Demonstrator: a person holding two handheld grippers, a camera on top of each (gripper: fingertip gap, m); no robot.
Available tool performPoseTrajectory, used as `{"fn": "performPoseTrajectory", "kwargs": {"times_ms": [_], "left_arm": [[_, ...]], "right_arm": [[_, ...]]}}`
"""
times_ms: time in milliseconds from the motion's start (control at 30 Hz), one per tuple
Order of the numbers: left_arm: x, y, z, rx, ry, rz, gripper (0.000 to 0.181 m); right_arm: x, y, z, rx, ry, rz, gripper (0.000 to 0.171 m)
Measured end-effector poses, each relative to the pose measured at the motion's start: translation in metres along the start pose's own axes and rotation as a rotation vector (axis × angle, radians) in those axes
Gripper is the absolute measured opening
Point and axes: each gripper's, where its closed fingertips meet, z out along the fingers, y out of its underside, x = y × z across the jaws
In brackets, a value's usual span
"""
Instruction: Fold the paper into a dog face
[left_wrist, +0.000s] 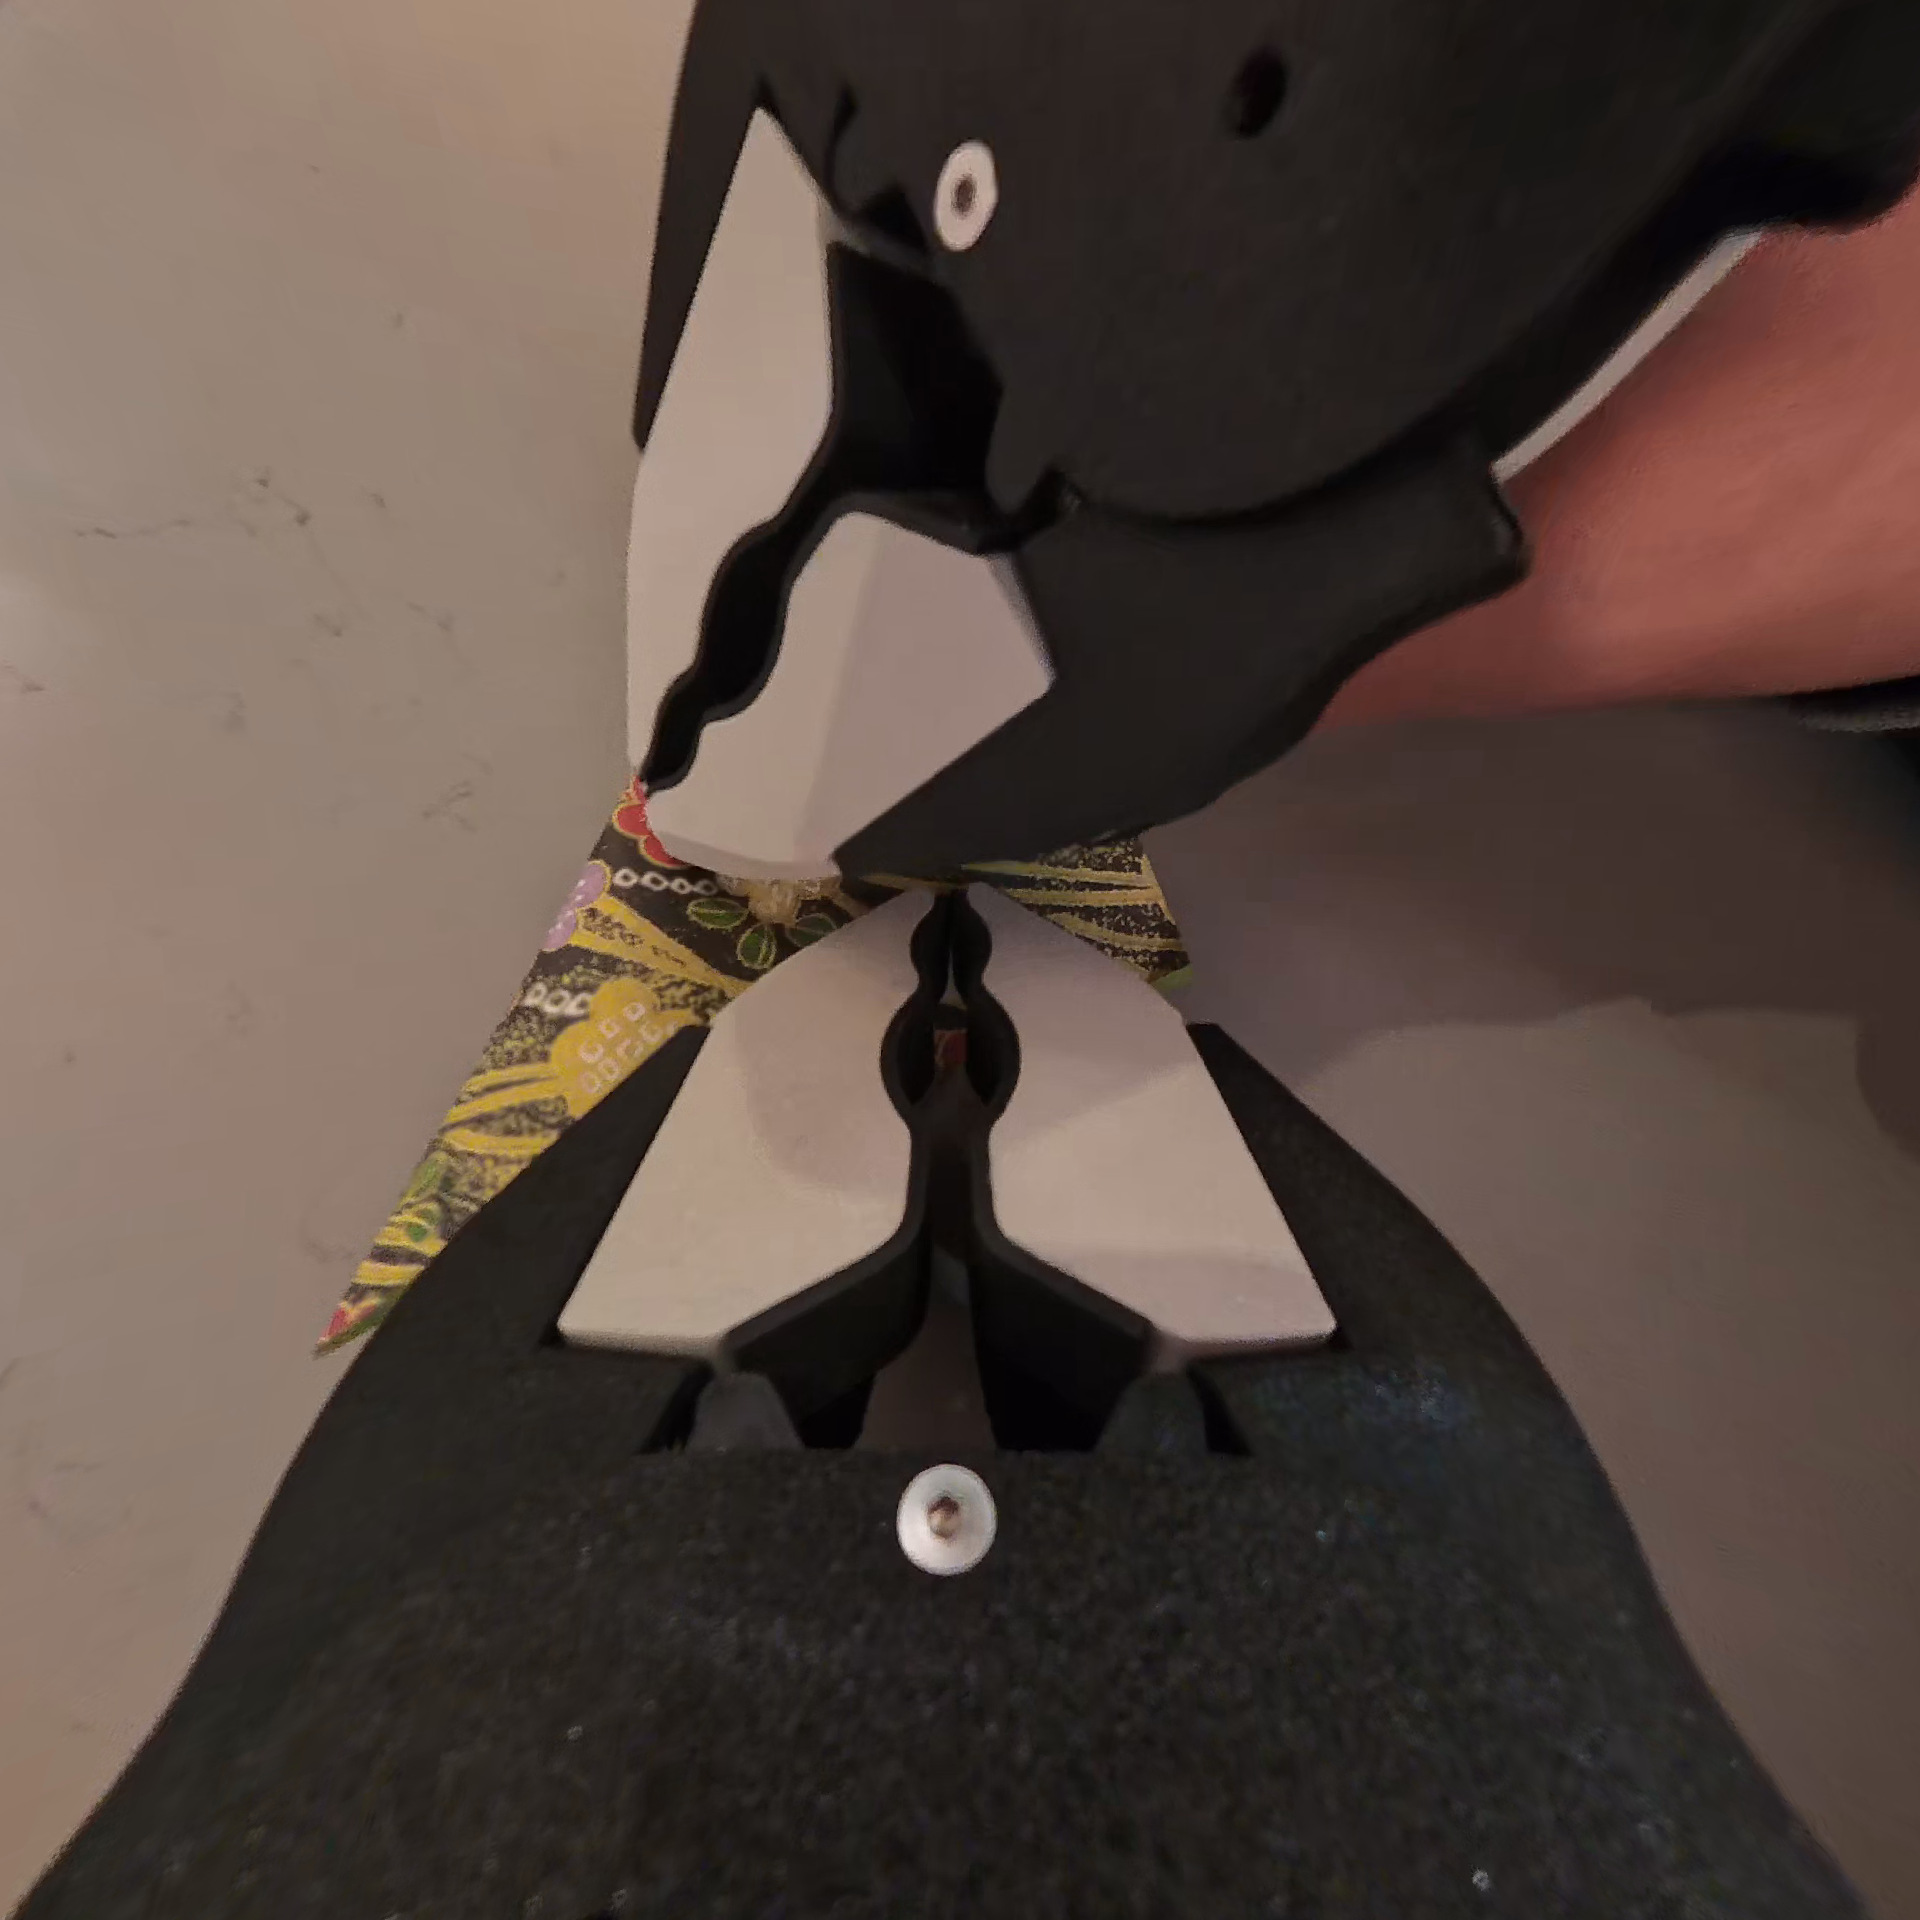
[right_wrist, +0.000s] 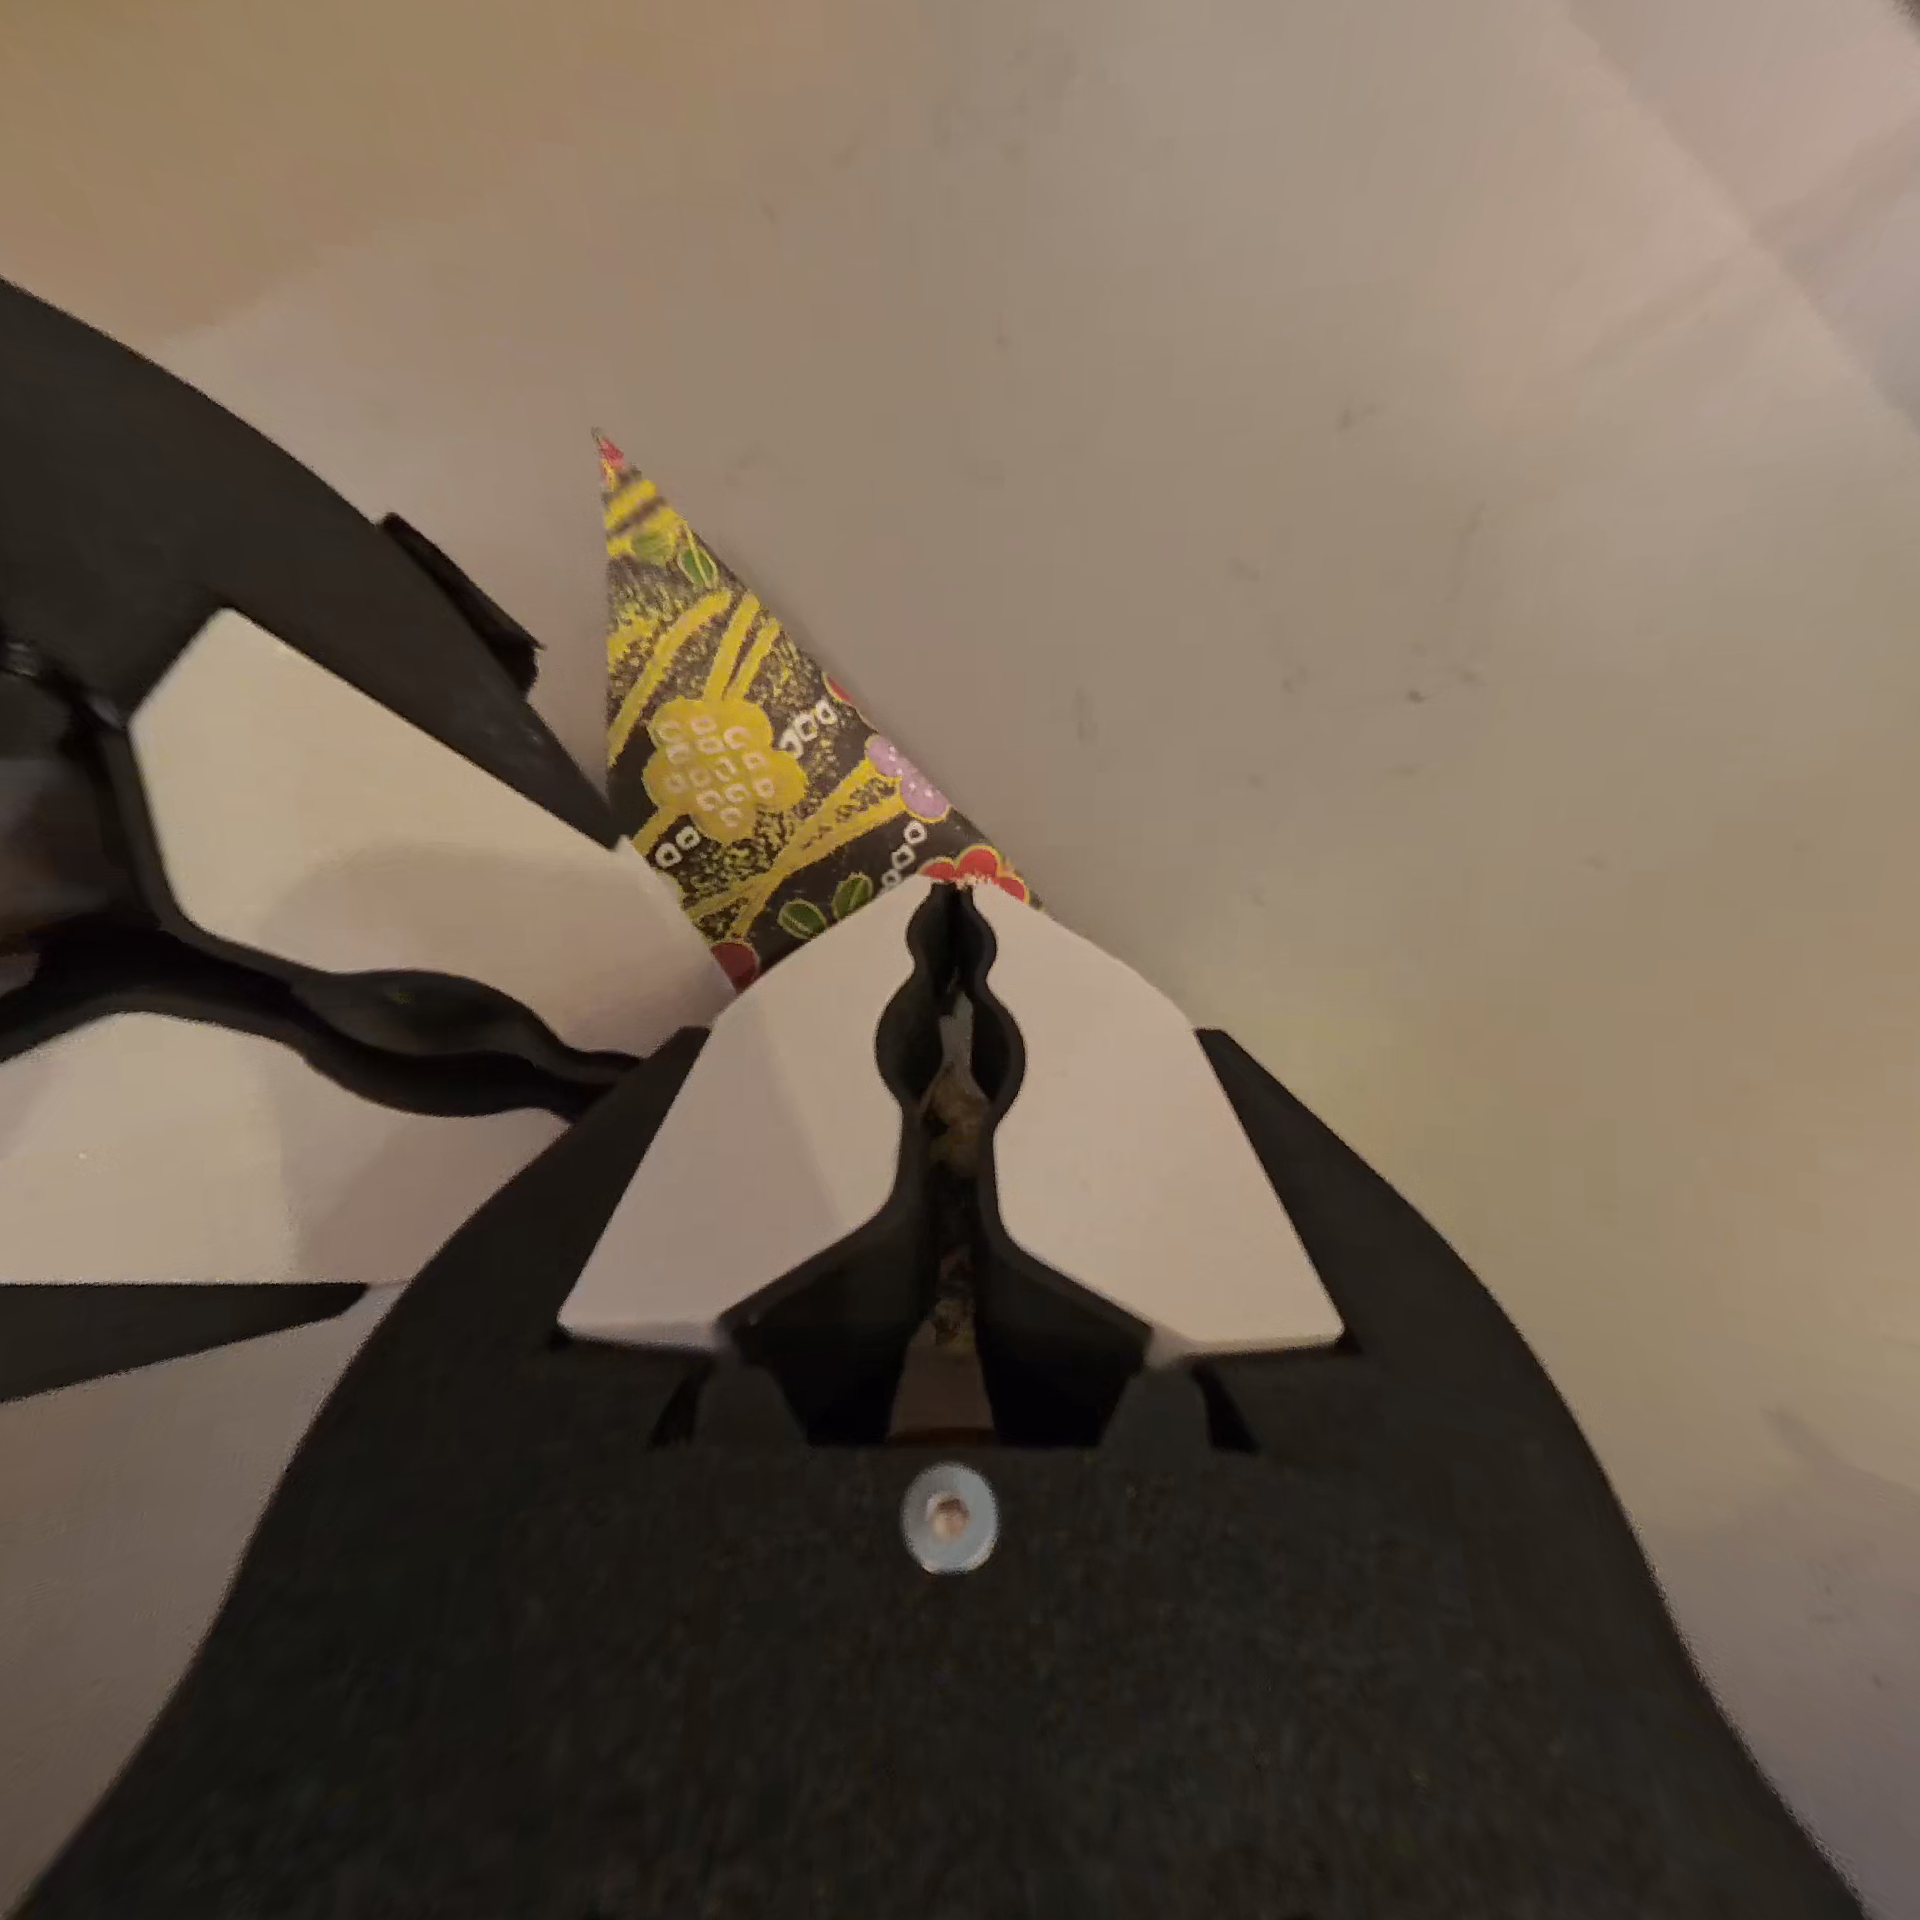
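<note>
The paper (left_wrist: 582, 1039) is black with yellow bands and flowers. It is folded to a pointed triangle and lies on the pale table (left_wrist: 260, 520). It also shows in the right wrist view (right_wrist: 727, 748). My left gripper (left_wrist: 951, 906) is shut, with its tips on the paper's middle. I cannot tell whether it pinches a layer. My right gripper (right_wrist: 951, 891) is shut at the paper's edge, and patterned paper shows in the gap between its pads. The two tips nearly meet. The right gripper reaches in from above in the left wrist view (left_wrist: 665, 800). The left gripper lies at the left in the right wrist view (right_wrist: 603, 1060).
A person's hand (left_wrist: 1662, 582) holds the right gripper at the right. The table (right_wrist: 1455, 623) is scuffed, with nothing else on it around the paper. There is about 5 cm between the tips of the two grippers.
</note>
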Motion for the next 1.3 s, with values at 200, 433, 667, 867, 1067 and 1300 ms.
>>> {"fn": "performPoseTrajectory", "kwargs": {"times_ms": [200, 433, 667, 867, 1067, 1300], "left_arm": [[0.0, 0.0, 0.0, 0.001, 0.008, -0.012, 0.0], [0.0, 0.0, 0.0, -0.003, 0.0, -0.006, 0.0], [0.0, 0.0, 0.0, -0.004, -0.002, -0.006, 0.0], [0.0, 0.0, 0.001, -0.008, -0.008, -0.001, 0.0], [0.0, 0.0, 0.001, -0.006, -0.004, -0.004, 0.0], [0.0, -0.001, 0.001, 0.004, 0.001, -0.02, 0.0]], "right_arm": [[0.009, 0.003, -0.003, 0.005, 0.018, 0.017, 0.0], [0.021, 0.01, -0.026, 0.039, 0.05, 0.055, 0.0], [0.03, 0.031, -0.026, 0.02, 0.073, 0.093, 0.0], [0.054, 0.04, -0.035, 0.005, 0.155, 0.099, 0.0], [0.043, 0.044, -0.053, 0.041, 0.097, 0.123, 0.0], [0.048, 0.056, -0.047, 0.043, 0.121, 0.141, 0.0]]}}
